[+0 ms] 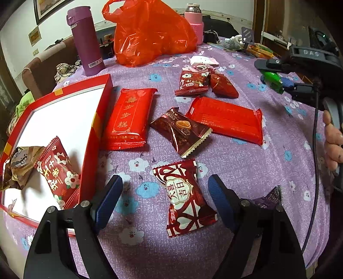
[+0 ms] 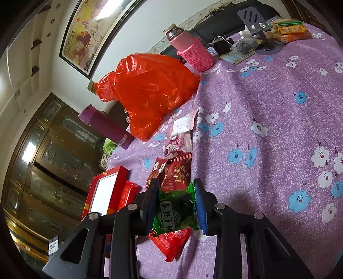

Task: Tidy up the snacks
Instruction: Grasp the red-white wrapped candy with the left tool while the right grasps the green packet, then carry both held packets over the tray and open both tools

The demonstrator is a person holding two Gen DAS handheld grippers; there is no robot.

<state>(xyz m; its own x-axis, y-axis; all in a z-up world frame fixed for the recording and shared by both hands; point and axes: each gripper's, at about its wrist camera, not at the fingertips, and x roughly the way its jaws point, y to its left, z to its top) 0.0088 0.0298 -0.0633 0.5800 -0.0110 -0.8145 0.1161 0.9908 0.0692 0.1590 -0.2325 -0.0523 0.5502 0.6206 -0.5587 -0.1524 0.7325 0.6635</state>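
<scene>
My left gripper (image 1: 165,184) stands open over the purple flowered cloth, its blue pads on either side of a dark red and white candy packet (image 1: 184,197) without touching it. A red box (image 1: 100,120) with a white floor lies to its left and holds a red flowered packet (image 1: 57,171) and a brown-gold packet (image 1: 19,165). Loose on the cloth are two long red packets (image 1: 128,118) (image 1: 227,118) and a dark brown packet (image 1: 182,131). My right gripper (image 2: 175,188) is shut on a green packet (image 2: 175,212), held off the table at the right.
A red plastic bag (image 1: 150,32), a purple flask (image 1: 85,40) and a pink-sleeved bottle (image 1: 195,23) stand at the back. More red packets (image 1: 193,82) lie mid-table, and a purple wrapper (image 1: 270,197) sits by my left gripper's right finger. A phone stand (image 2: 255,19) stands far right.
</scene>
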